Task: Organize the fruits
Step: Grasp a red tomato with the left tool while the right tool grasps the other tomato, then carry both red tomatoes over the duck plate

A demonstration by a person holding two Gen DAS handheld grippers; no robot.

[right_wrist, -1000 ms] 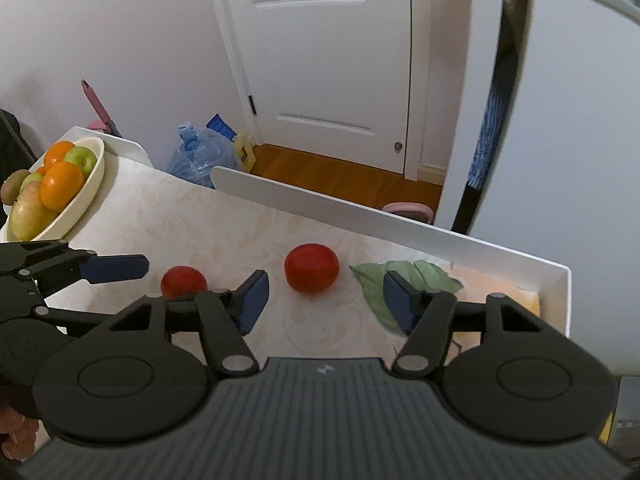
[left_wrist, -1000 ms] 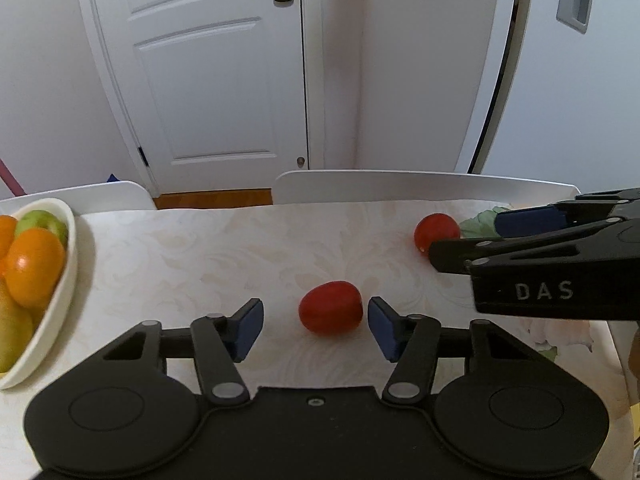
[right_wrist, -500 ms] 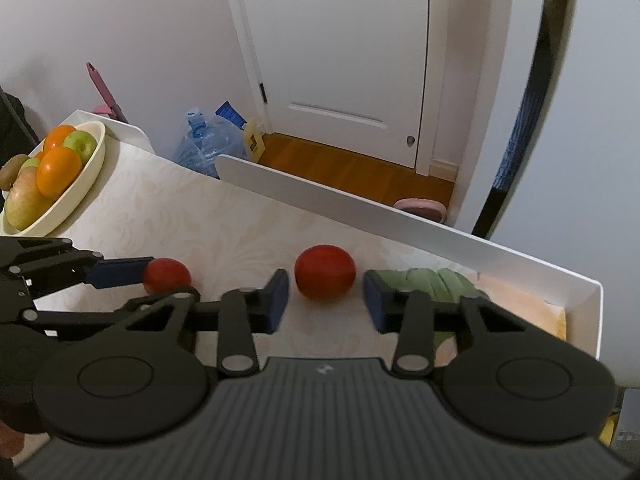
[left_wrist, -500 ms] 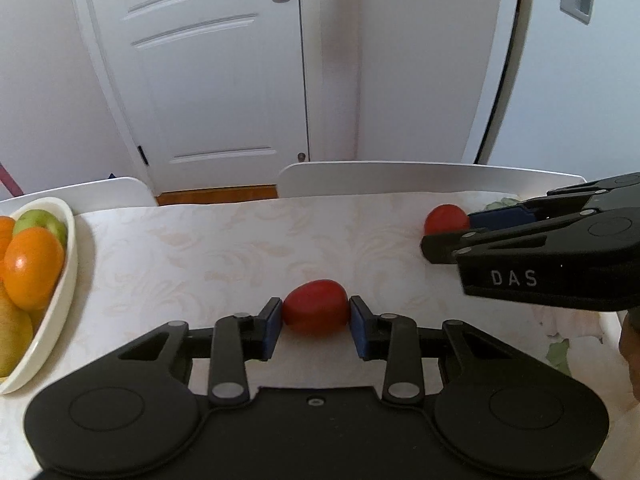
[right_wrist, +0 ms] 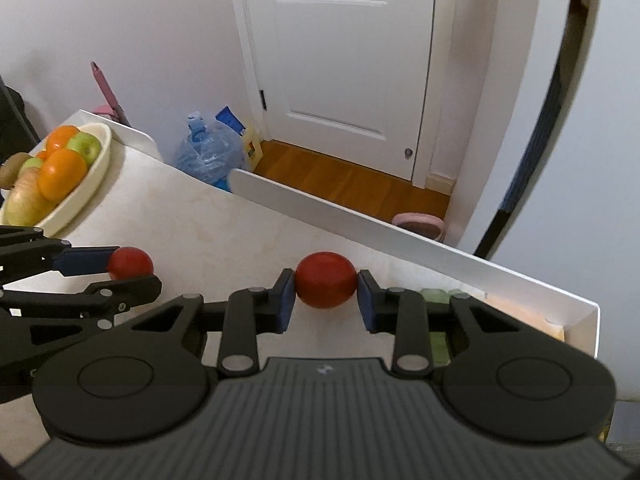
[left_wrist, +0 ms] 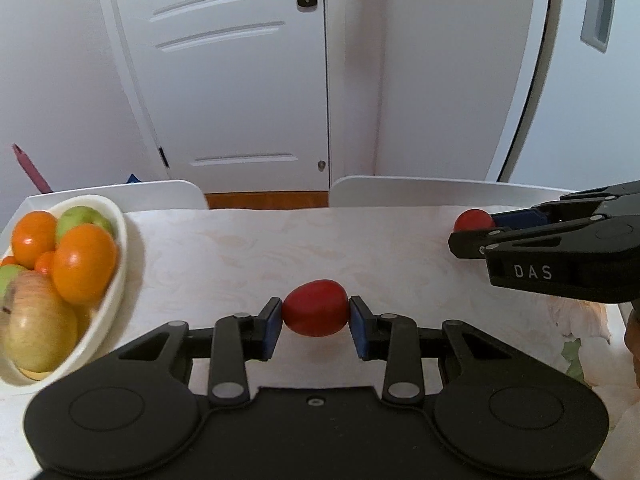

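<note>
A red tomato [left_wrist: 315, 304] is clamped between the blue pads of my left gripper [left_wrist: 315, 314], just above the pale patterned tabletop [left_wrist: 248, 252]. A second, rounder red tomato [right_wrist: 326, 280] is held the same way by my right gripper [right_wrist: 326, 300], near the table's far right corner. Each view shows the other gripper from the side: the right gripper [left_wrist: 480, 230] with its tomato [left_wrist: 472, 218], and the left gripper [right_wrist: 132, 274] with its tomato [right_wrist: 132, 262]. At the table's left end stands a cream fruit bowl [left_wrist: 116, 280] holding oranges [left_wrist: 82, 264] and apples; the bowl [right_wrist: 100, 160] also shows in the right wrist view.
Low white rims [right_wrist: 360, 220] run along the table's far edge, with a gap behind. A green leafy thing [right_wrist: 436, 294] lies under my right gripper's finger. A water bottle [right_wrist: 208, 152] stands on the floor beyond. Part of a hand [left_wrist: 632, 340] shows at the right edge.
Both grippers went from open around their tomatoes to shut on them. The left gripper has shifted with its tomato, and the bowl now sits larger and nearer in its view.
</note>
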